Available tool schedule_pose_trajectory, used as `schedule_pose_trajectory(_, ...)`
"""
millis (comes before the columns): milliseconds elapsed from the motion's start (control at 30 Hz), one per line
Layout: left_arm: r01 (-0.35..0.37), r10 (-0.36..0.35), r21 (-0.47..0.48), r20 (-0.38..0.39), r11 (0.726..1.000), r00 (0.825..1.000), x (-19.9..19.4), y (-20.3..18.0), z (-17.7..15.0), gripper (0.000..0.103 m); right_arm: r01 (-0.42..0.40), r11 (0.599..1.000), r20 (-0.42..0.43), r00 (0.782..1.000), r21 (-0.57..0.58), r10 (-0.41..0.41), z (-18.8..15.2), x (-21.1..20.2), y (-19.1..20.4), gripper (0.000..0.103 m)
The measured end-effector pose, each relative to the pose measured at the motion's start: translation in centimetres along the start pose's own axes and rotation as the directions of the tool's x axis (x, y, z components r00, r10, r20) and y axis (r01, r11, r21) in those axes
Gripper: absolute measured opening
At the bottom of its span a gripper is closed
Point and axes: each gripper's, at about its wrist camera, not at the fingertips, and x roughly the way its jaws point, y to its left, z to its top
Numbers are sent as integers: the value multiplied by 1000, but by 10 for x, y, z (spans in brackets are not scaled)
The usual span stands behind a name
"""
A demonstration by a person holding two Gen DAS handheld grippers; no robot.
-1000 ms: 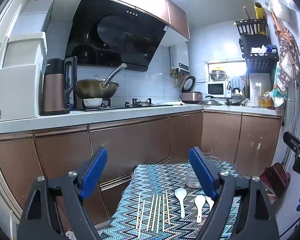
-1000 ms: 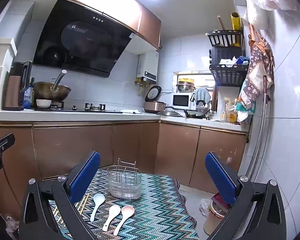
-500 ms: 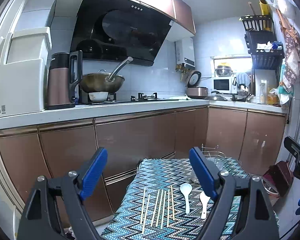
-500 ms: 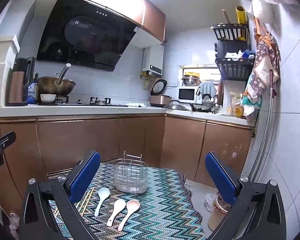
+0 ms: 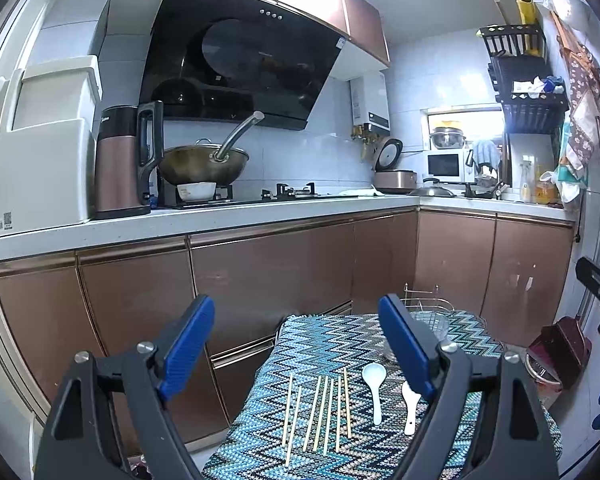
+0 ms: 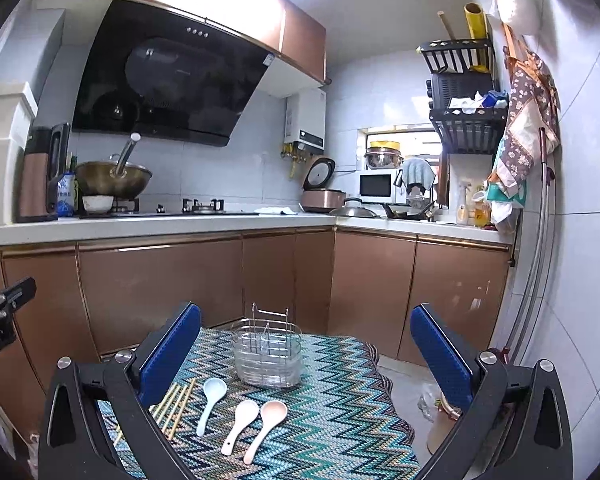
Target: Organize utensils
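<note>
- The left claw (image 5: 296,344) hangs spread wide and empty above the lower middle of its frame, over the chopsticks (image 5: 320,412), which lie in a neat parallel row, easy to pinch one at a time.
- The right claw (image 6: 306,354) is likewise wide apart, holding nothing, framing the wire-and-clear utensil holder (image 6: 268,358) at lower centre.
- Three spoons (image 6: 244,416) lie just in front of the holder, bowls toward it, handles toward the camera.
- Everything rests on the zigzag-patterned surface (image 6: 340,420); the holder looks empty, so sorting seems not yet begun.
</note>
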Motion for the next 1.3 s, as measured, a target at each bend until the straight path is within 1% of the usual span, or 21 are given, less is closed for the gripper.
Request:
schedule_pose_trajectory(233, 28, -28, 1, 10, 1000, 1000, -2, -1, 0, 84, 5, 1000, 19, 1000, 16, -6, 1, -3, 1, 103)
schedule_pose_trajectory(400, 38, -38, 5, 12, 999, 999, -3, -2, -1, 84, 37, 999, 25, 999, 7, -37, 0, -6, 3, 103)
schedule_pose_trajectory(500, 37, -37, 1, 14, 999, 999, -4, 0, -1, 84, 42, 999, 27, 999, 16, -42, 1, -7, 1, 103)
schedule_pose_trajectory(767, 27, -27, 3, 26, 1000, 999, -5, 1, -3, 84, 69, 997, 27, 997, -30, -68, -3, -7, 7, 103)
schedule_pose_trajectory(900, 26, -26, 4, 32, 1000, 999, -5, 1, -2, 84, 73, 997, 57, 996, -29, -71, -2, -12, 6, 103)
schedule_pose_trajectory(1067, 22, -22, 8, 38, 1000, 999, -6, 1, -2, 84, 83, 997, 107, 991, 2, -83, 0, -19, -1, 103)
schedule_pose_trajectory(1300, 14, -15, 16, 50, 1000, 999, -7, 3, 0, 84, 83, 996, 122, 989, 41, -87, 3, -20, -8, 103)
